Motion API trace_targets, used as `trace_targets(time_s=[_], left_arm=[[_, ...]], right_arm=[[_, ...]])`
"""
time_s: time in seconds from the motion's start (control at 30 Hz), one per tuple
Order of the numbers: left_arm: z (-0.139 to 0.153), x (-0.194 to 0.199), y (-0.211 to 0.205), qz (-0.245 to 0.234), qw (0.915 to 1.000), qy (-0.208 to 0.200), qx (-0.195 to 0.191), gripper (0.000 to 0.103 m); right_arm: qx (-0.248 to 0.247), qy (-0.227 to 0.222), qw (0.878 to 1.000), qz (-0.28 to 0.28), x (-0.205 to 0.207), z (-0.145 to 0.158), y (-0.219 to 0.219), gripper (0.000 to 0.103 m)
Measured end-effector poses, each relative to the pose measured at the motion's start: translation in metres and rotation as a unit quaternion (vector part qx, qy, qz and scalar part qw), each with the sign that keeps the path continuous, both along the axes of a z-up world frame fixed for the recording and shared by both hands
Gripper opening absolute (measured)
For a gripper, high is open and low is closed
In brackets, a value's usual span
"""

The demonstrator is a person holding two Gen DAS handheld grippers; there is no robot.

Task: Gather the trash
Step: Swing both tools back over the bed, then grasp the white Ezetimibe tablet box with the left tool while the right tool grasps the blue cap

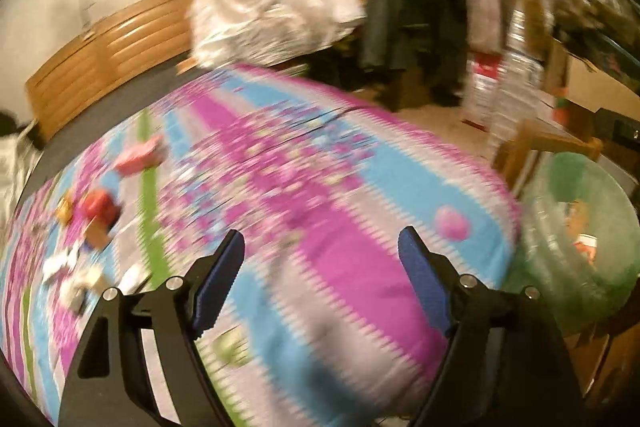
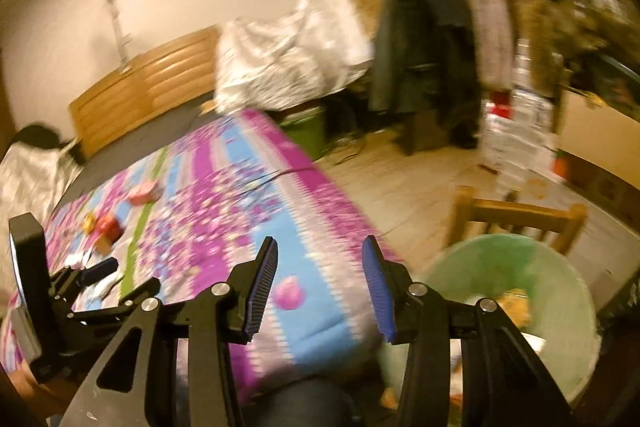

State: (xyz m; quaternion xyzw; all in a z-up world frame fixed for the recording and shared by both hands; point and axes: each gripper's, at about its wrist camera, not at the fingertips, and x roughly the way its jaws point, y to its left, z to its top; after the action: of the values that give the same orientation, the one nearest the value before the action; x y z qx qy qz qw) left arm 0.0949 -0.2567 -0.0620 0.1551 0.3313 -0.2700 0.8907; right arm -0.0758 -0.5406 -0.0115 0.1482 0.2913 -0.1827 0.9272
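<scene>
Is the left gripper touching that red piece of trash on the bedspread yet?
Apart. The left wrist view shows the left gripper open and empty over bare bedspread, with the red trash well off to its left.

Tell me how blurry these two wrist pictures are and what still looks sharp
Left wrist view: heavy motion smear across the bedspread and trash pile; only the left gripper is crisp. Right wrist view: similar smear, green bag soft, right gripper sharp. Both: warm dim light, fisheye bending.
</scene>
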Motion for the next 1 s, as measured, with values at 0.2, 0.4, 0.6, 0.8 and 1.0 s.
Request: trace_targets(time_s=[0.2, 0.4, 0.6, 0.8, 1.0], left_arm=[[-0.010, 0.026, 0.106, 0.111, 0.9933, 0.025, -0.018, 0.076], [-0.023, 0.056, 0.220, 0.181, 0.9825, 0.041, -0.011, 0.076], [-0.037, 0.132, 0.314, 0.126, 0.9886, 0.041, 0.070, 0.076], [-0.047, 0.231, 0.357, 0.026, 0.9914, 0.076, 0.104, 0.076], [-0.072, 0.294, 0.359, -0.049, 0.9819, 0.078, 0.165, 0.076]], right_arm=[[-0.006, 0.028, 0.993, 0.115, 0.079, -0.009, 0.077, 0.047], [-0.037, 0.054, 0.968, 0.241, 0.152, -0.011, 0.170, 0.053], [-0.059, 0.049, 0.942, 0.327, 0.195, -0.003, 0.250, 0.066], [-0.037, 0.068, 0.920, 0.385, 0.234, -0.013, 0.288, 0.076], [-0.029, 0.081, 0.864, 0.496, 0.338, -0.007, 0.330, 0.090]])
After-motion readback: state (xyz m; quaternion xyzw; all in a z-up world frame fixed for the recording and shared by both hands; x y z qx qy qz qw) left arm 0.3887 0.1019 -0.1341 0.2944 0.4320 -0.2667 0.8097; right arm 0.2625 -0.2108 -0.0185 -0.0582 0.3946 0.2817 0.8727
